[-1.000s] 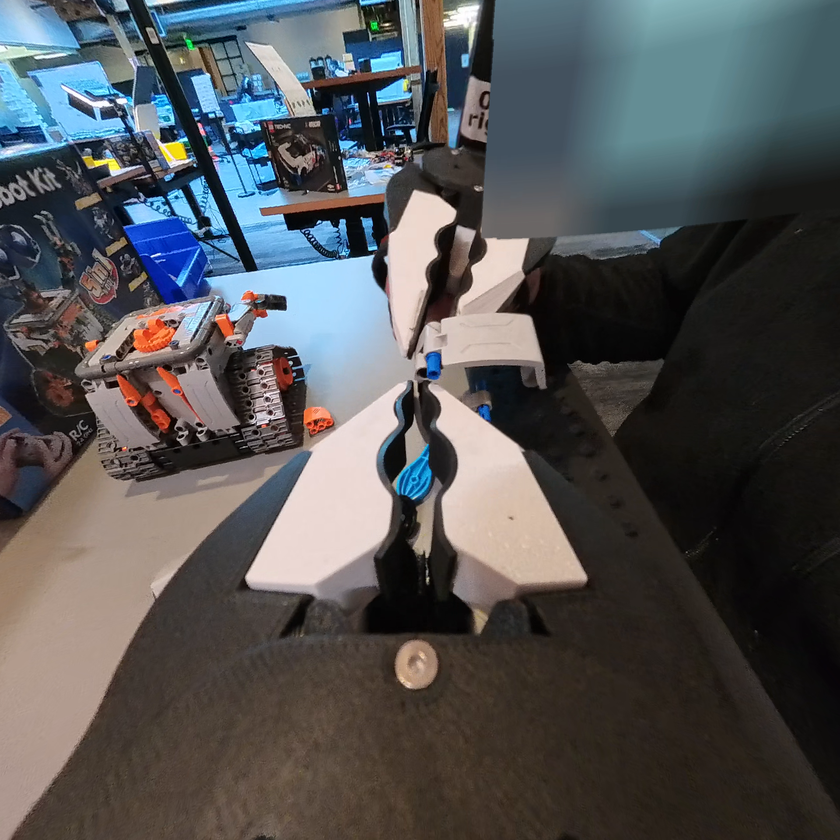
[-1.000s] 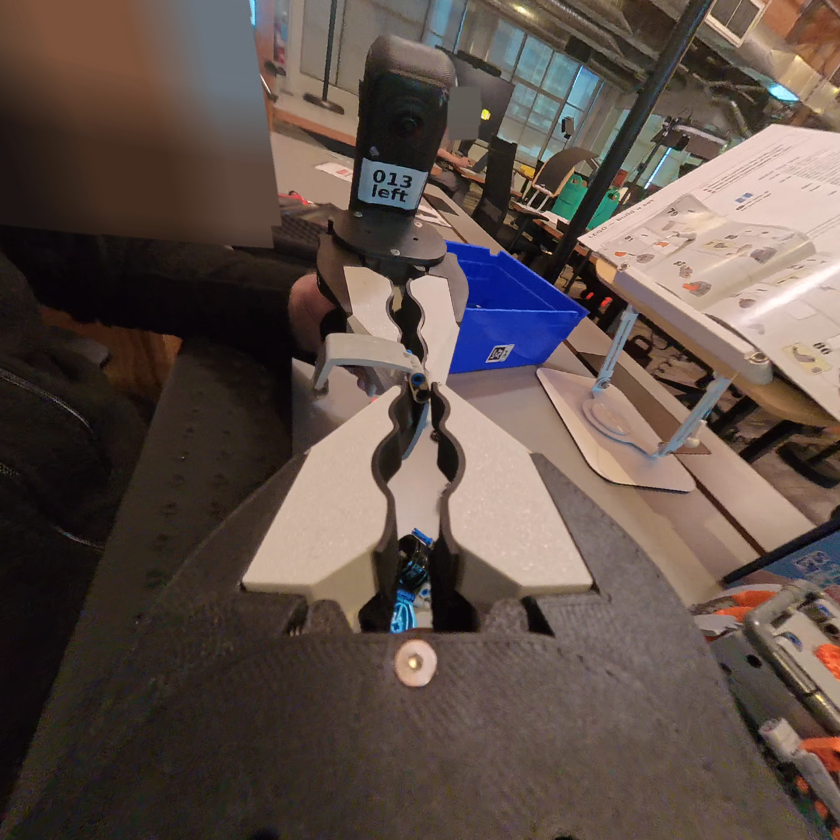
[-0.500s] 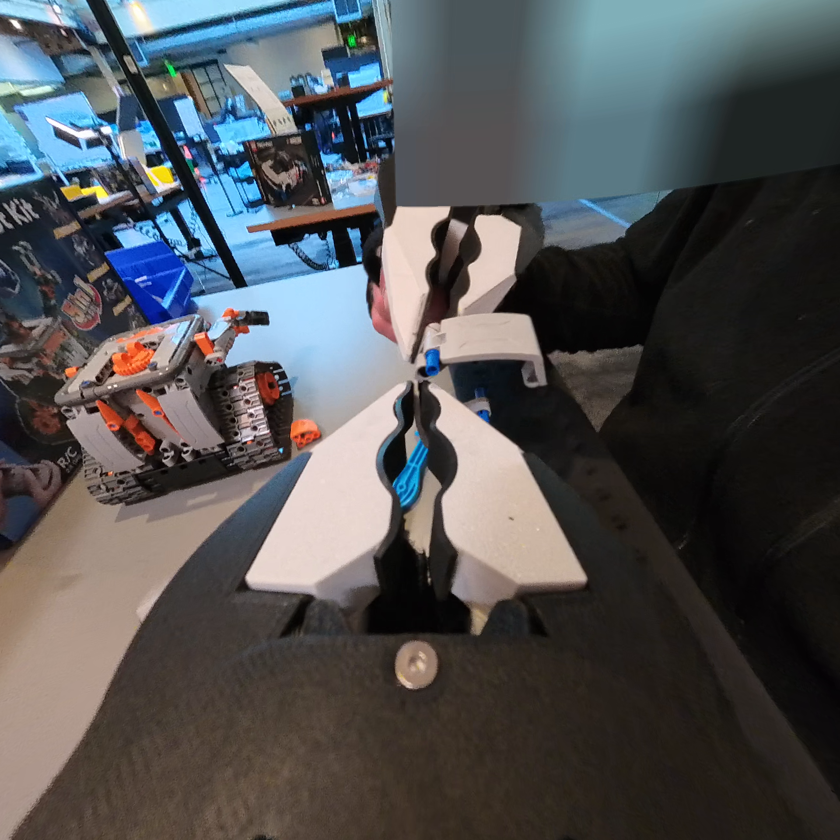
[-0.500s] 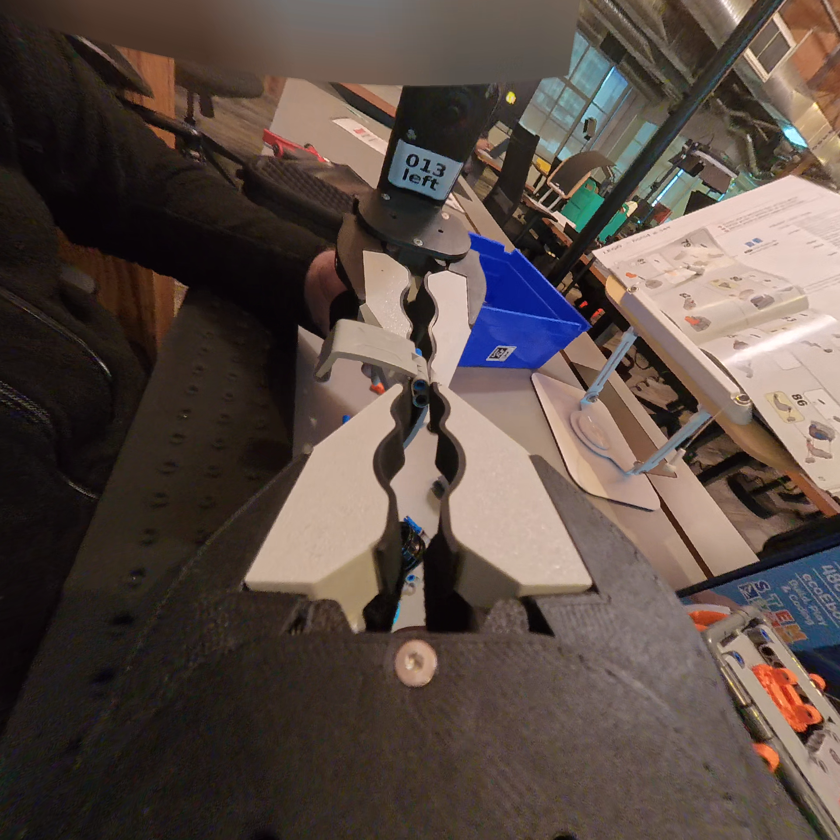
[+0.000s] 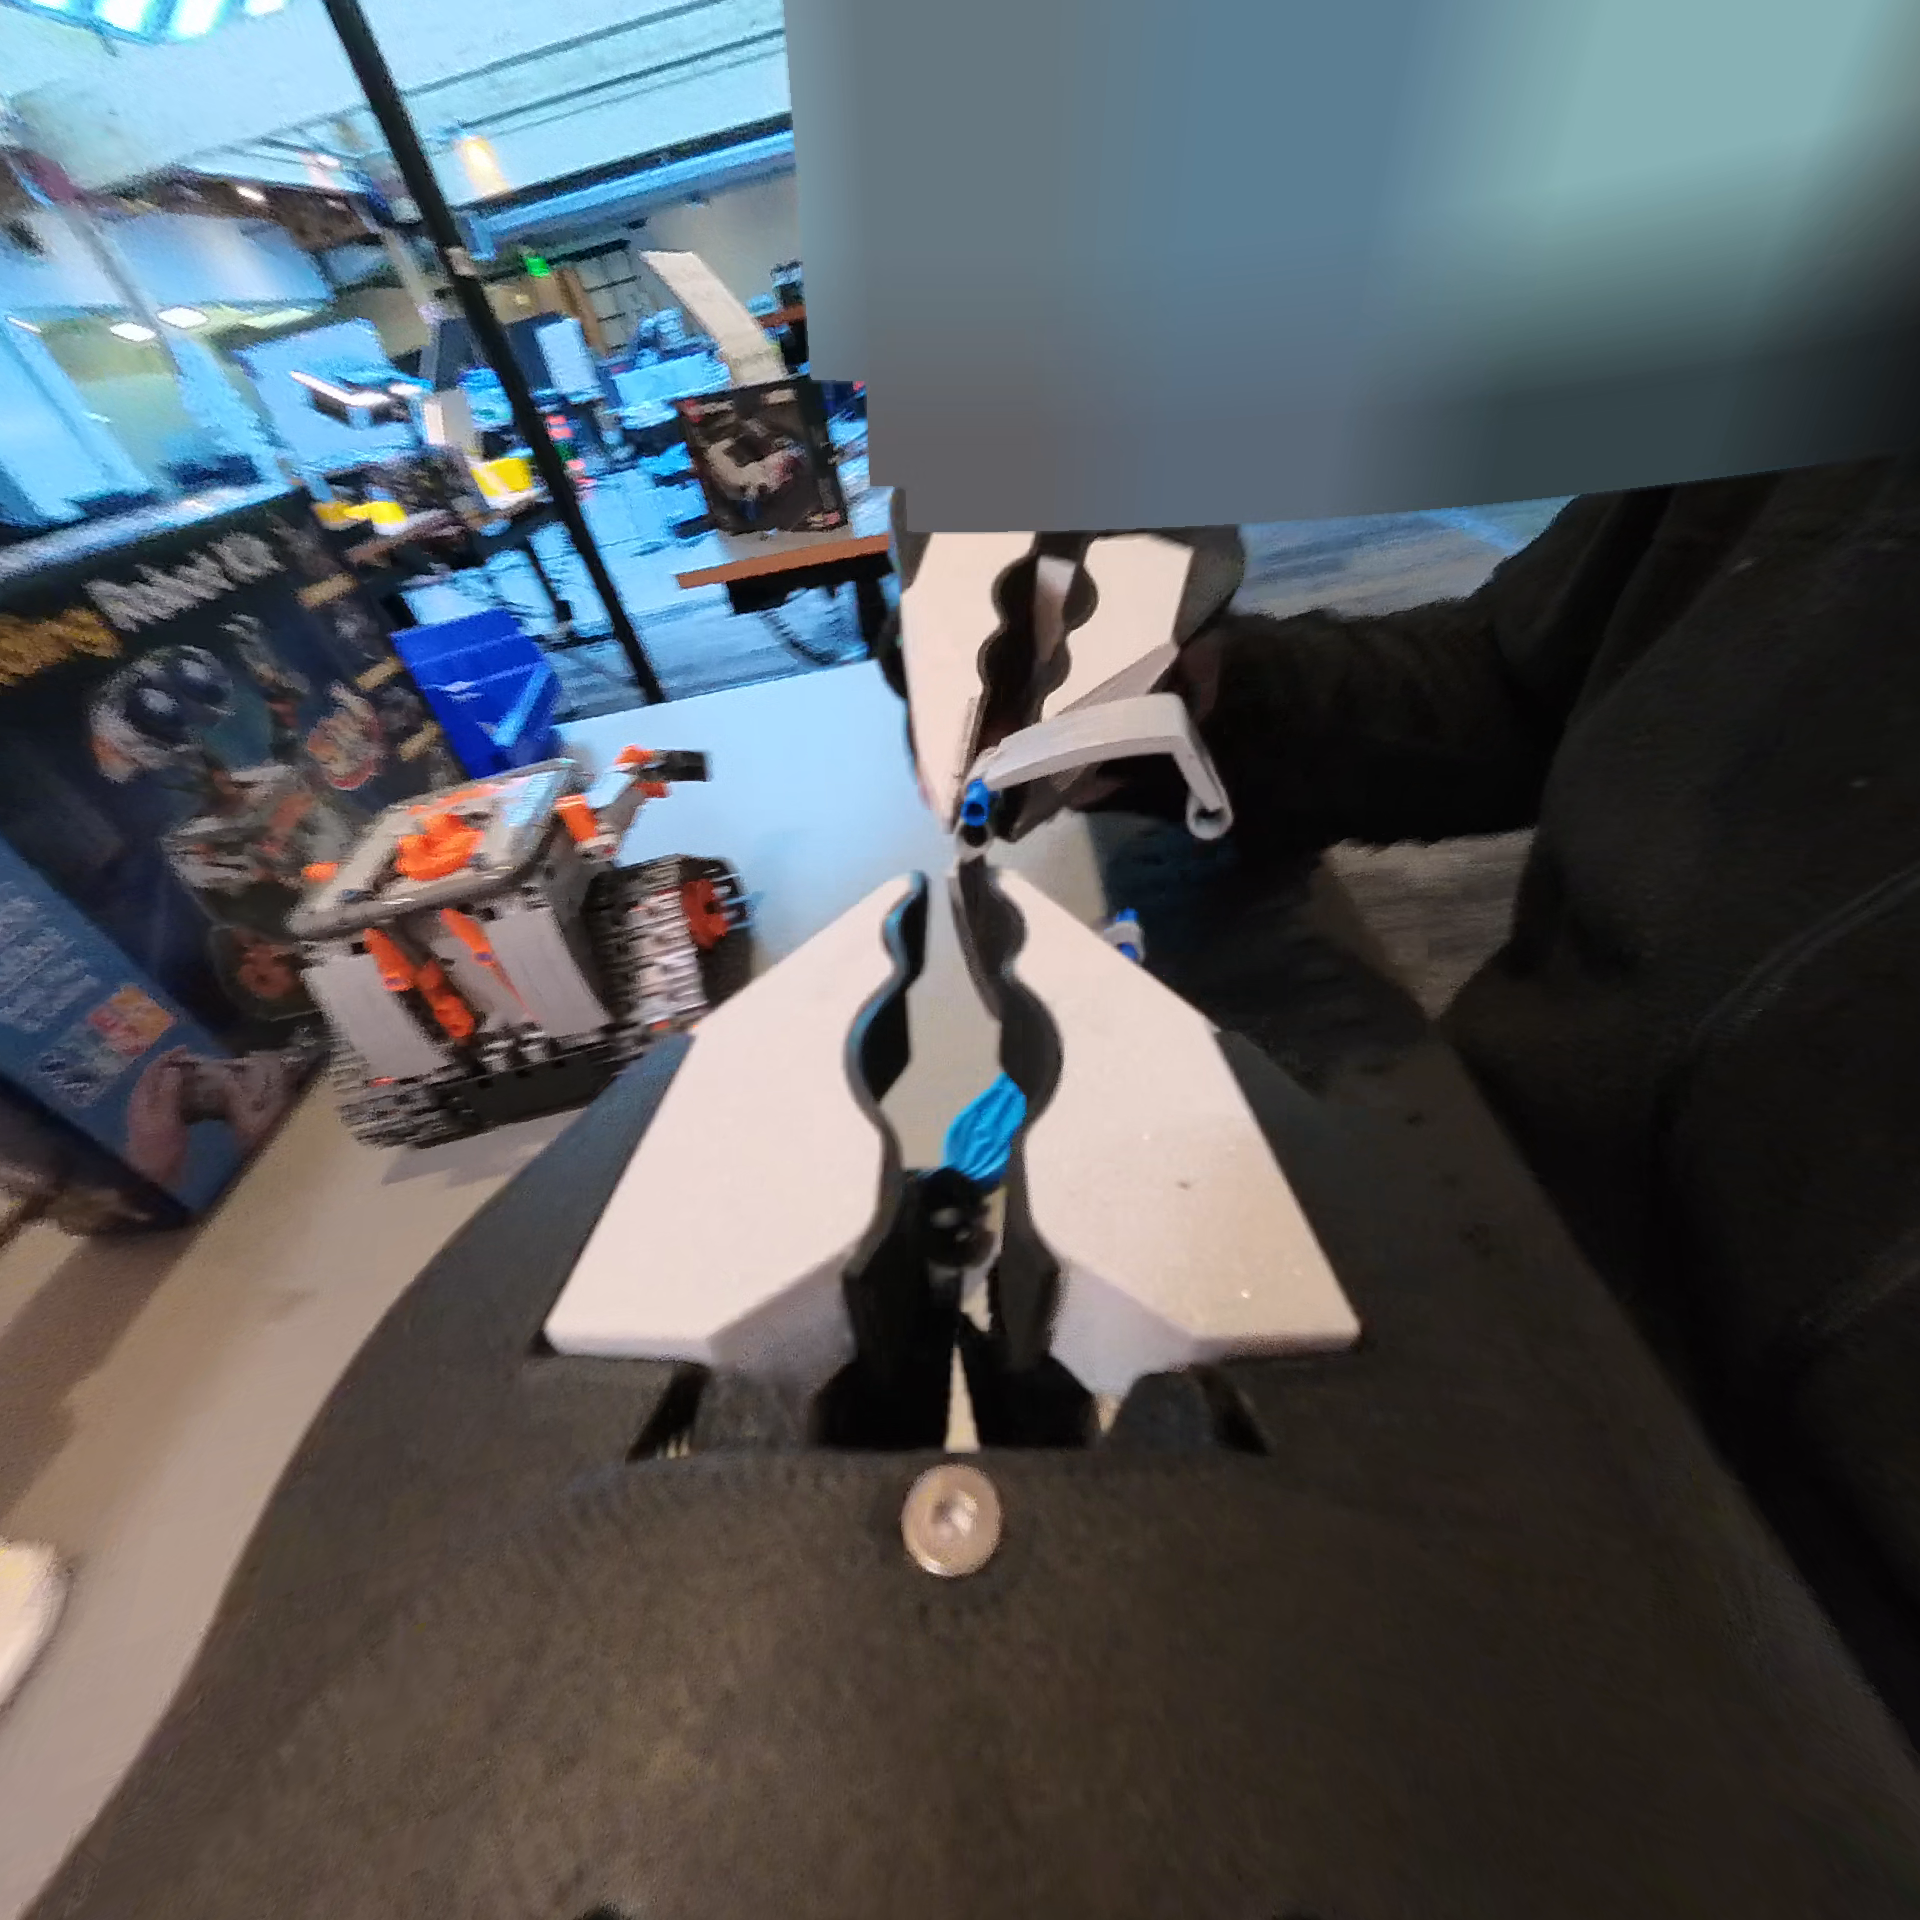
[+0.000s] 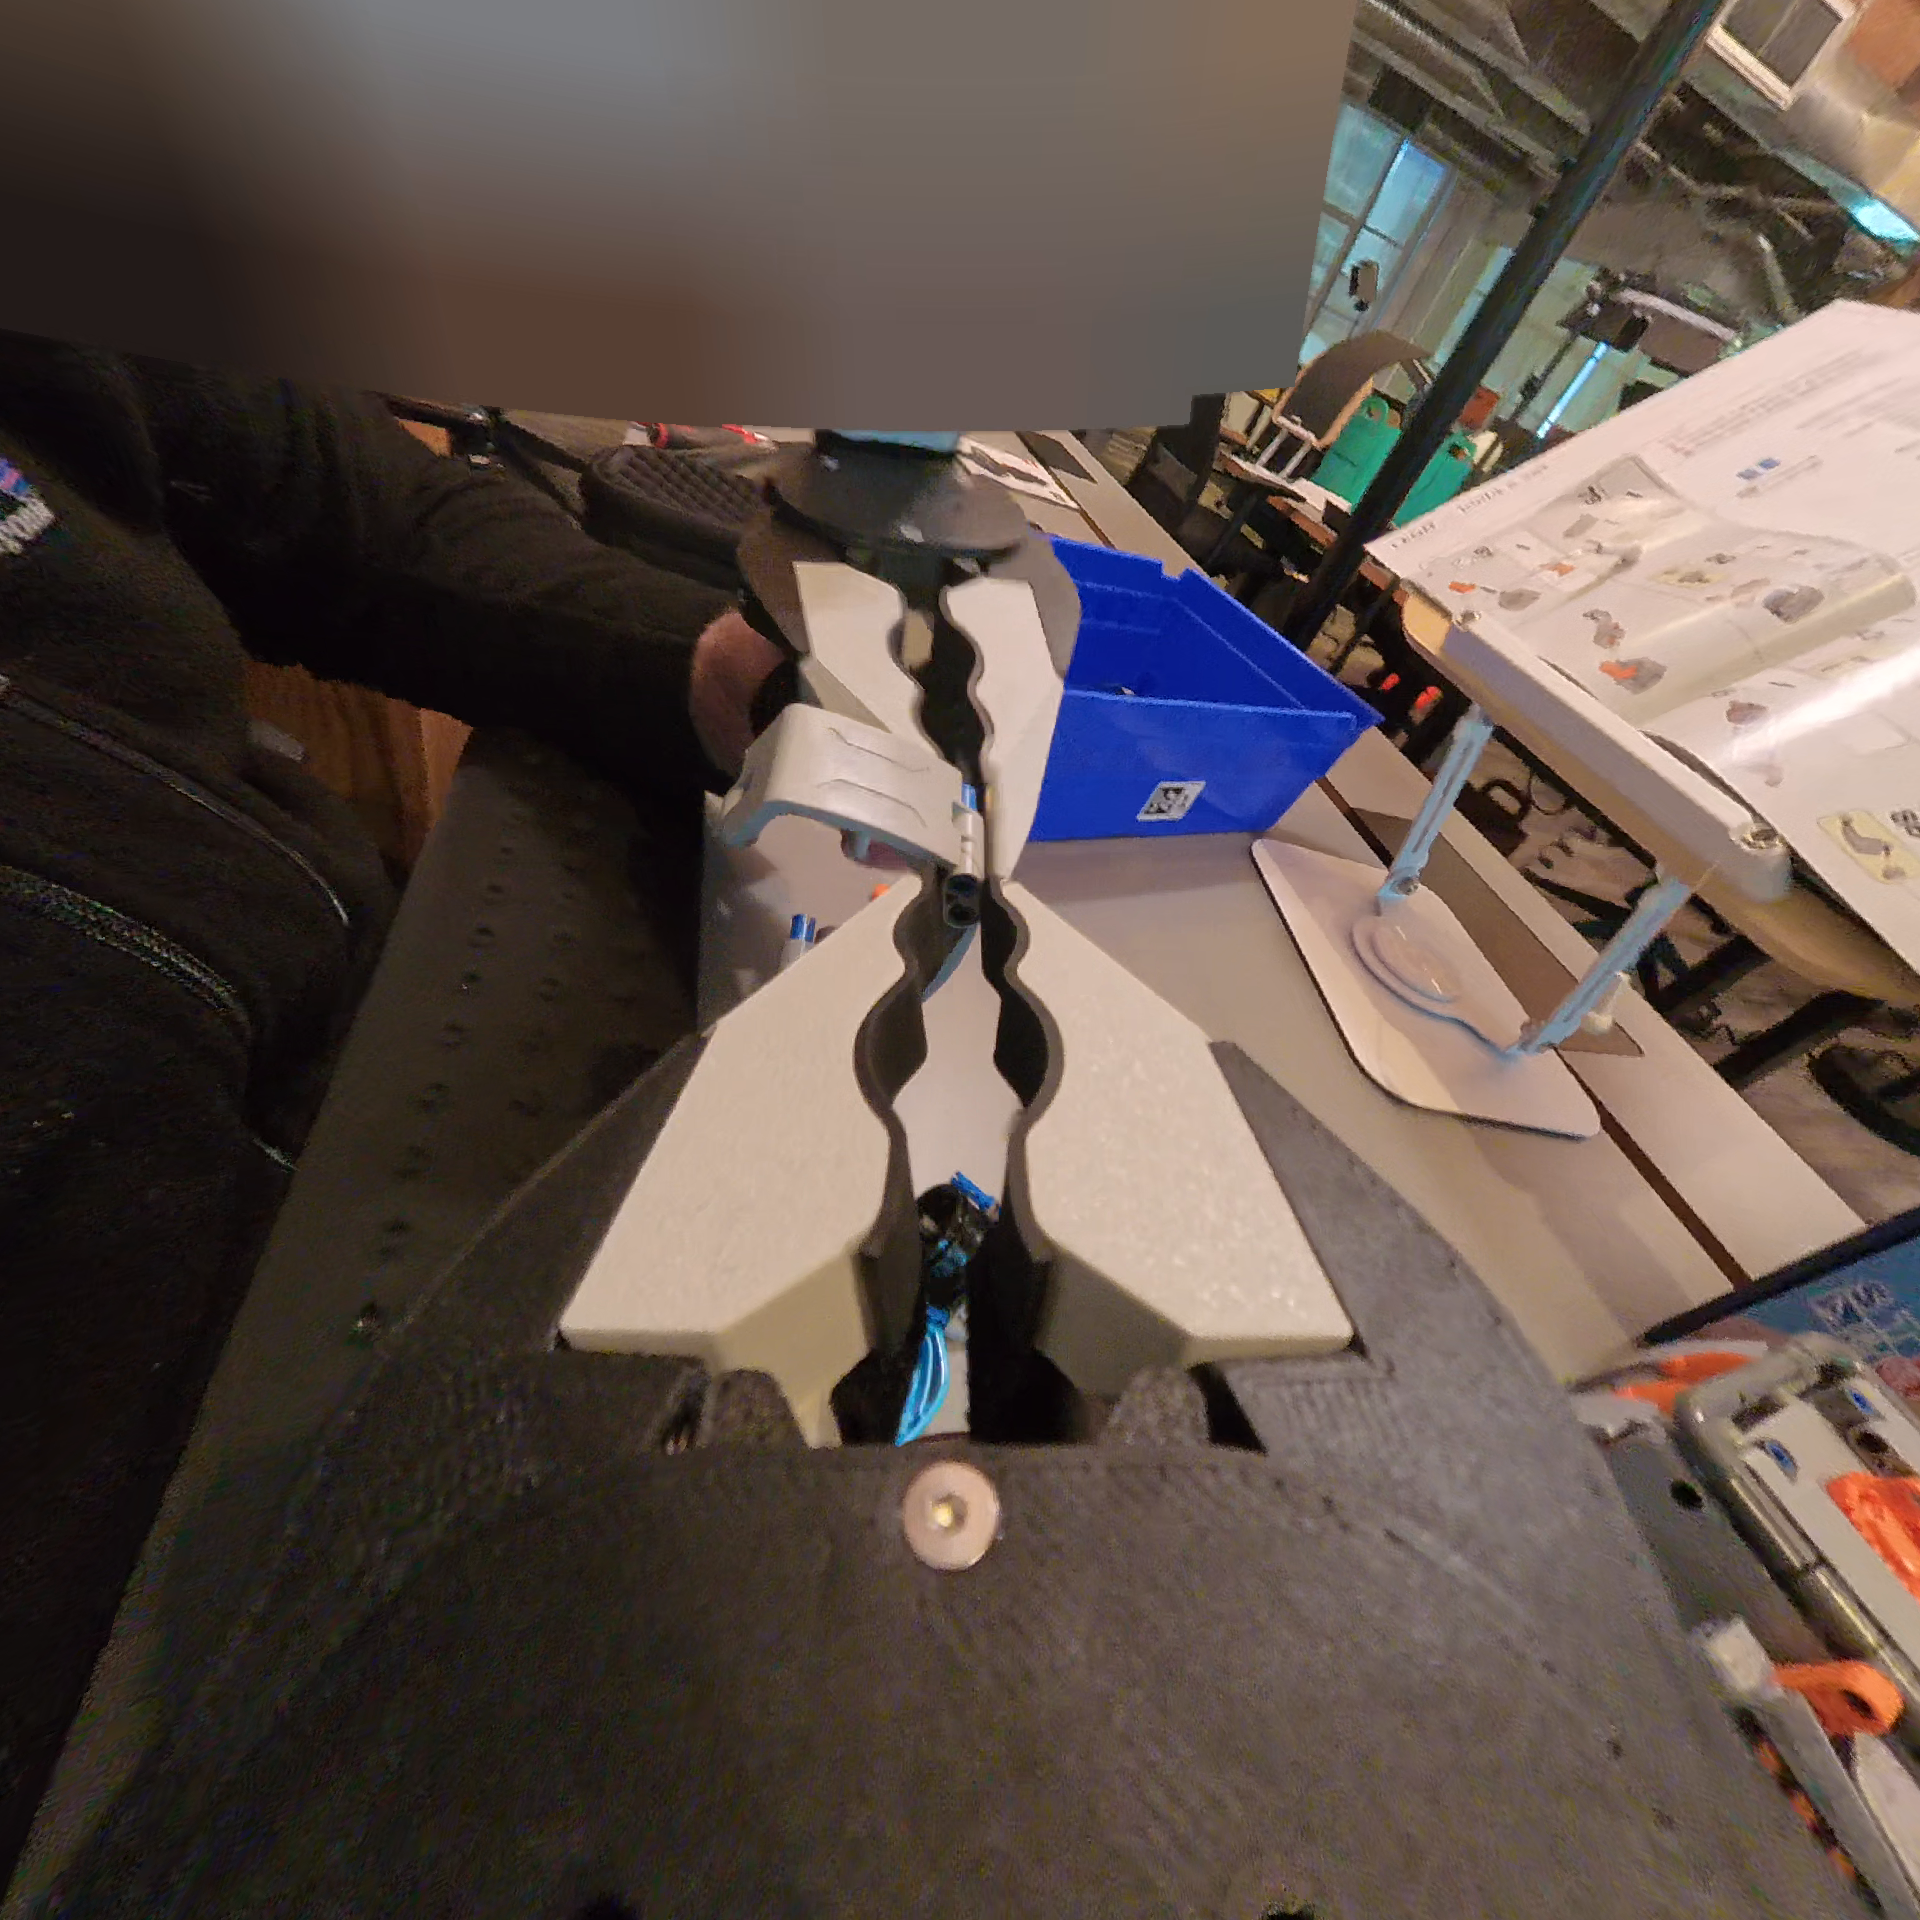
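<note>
A curved grey panel (image 5: 1101, 743) with a blue pin (image 5: 975, 802) hangs in the air between my two grippers, which face each other tip to tip. My right gripper (image 6: 961, 902) is shut on a small black connector (image 6: 961, 894) at the panel's end; the panel (image 6: 831, 784) shows just beyond it. In the left wrist view the right gripper (image 5: 971, 826) carries the panel. My left gripper (image 5: 942, 883) has its fingers slightly apart and holds nothing, just short of the pin. It also shows in the right wrist view (image 6: 971, 831).
A tracked grey and orange toy robot (image 5: 499, 935) stands on the white table (image 5: 800, 769) next to a printed box (image 5: 156, 831). A blue bin (image 6: 1174, 727) and an open booklet on a stand (image 6: 1662, 675) are behind. A person's black sleeve (image 5: 1455, 707) lies at the right. Only a small space, under 4 cm, lies between the two pairs of fingers.
My left gripper's fingers have parted and let go at the pin. The right gripper has drawn slightly away with the panel. Both views have swung somewhat.
</note>
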Available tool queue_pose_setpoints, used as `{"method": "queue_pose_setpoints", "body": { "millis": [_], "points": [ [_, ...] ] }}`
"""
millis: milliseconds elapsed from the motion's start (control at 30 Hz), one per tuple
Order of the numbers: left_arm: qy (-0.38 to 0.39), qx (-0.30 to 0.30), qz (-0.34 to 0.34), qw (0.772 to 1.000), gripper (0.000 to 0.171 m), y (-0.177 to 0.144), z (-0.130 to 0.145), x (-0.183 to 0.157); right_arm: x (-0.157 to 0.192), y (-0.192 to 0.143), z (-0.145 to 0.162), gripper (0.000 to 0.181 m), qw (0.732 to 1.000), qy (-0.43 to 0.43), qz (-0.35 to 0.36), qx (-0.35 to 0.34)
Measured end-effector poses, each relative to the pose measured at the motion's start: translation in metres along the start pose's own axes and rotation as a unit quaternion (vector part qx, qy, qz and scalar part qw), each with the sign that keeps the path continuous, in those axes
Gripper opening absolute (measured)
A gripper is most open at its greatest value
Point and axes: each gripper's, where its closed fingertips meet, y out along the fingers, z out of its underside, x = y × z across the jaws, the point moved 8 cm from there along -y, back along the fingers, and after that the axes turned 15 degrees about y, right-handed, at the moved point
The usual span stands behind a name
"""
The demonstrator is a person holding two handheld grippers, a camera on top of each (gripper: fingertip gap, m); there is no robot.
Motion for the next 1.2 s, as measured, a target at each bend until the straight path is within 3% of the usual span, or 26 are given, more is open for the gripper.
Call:
{"method": "queue_pose_setpoints", "body": {
  "millis": [133, 233, 400, 500, 567, 667, 833, 967, 1067, 1200],
  "points": [
    [0.077, 0.046, -0.013, 0.996, 0.003, 0.004, -0.005, -0.010, 0.005, 0.000, 0.004, 0.004, 0.999, -0.029, 0.002, 0.016],
    [0.134, 0.081, -0.025, 0.987, 0.014, 0.004, -0.008, -0.014, 0.006, 0.003, 0.010, 0.004, 0.995, -0.071, 0.029, 0.062],
    [0.282, 0.155, -0.060, 0.945, 0.006, 0.008, -0.010, -0.028, 0.005, 0.004, 0.015, 0.004, 0.995, -0.059, 0.020, 0.073],
    [0.323, 0.166, -0.071, 0.929, 0.004, 0.009, -0.009, -0.032, 0.004, 0.005, 0.017, 0.004, 0.996, -0.038, 0.005, 0.076],
    [0.331, 0.158, -0.077, 0.927, 0.008, 0.008, -0.010, -0.034, 0.005, 0.005, 0.017, 0.004, 0.997, -0.024, -0.007, 0.076],
    [0.333, 0.136, -0.074, 0.930, 0.028, 0.007, -0.014, -0.036, 0.001, 0.006, 0.020, 0.004, 0.996, 0.008, -0.019, 0.083],
    [0.342, 0.159, -0.047, 0.925, 0.009, 0.015, -0.008, -0.043, 0.004, 0.011, 0.023, 0.005, 0.995, 0.013, -0.027, 0.099],
    [0.329, 0.157, -0.065, 0.929, 0.000, 0.014, -0.006, -0.038, 0.004, 0.013, 0.024, 0.008, 0.995, 0.030, -0.028, 0.093],
    [0.329, 0.151, -0.071, 0.930, 0.000, 0.012, -0.007, -0.039, 0.005, 0.013, 0.023, 0.008, 0.996, 0.031, -0.025, 0.083],
    [0.317, 0.137, -0.078, 0.935, 0.000, 0.011, -0.008, -0.037, 0.001, 0.012, 0.023, 0.006, 0.992, 0.100, -0.055, 0.055]
  ]
}}
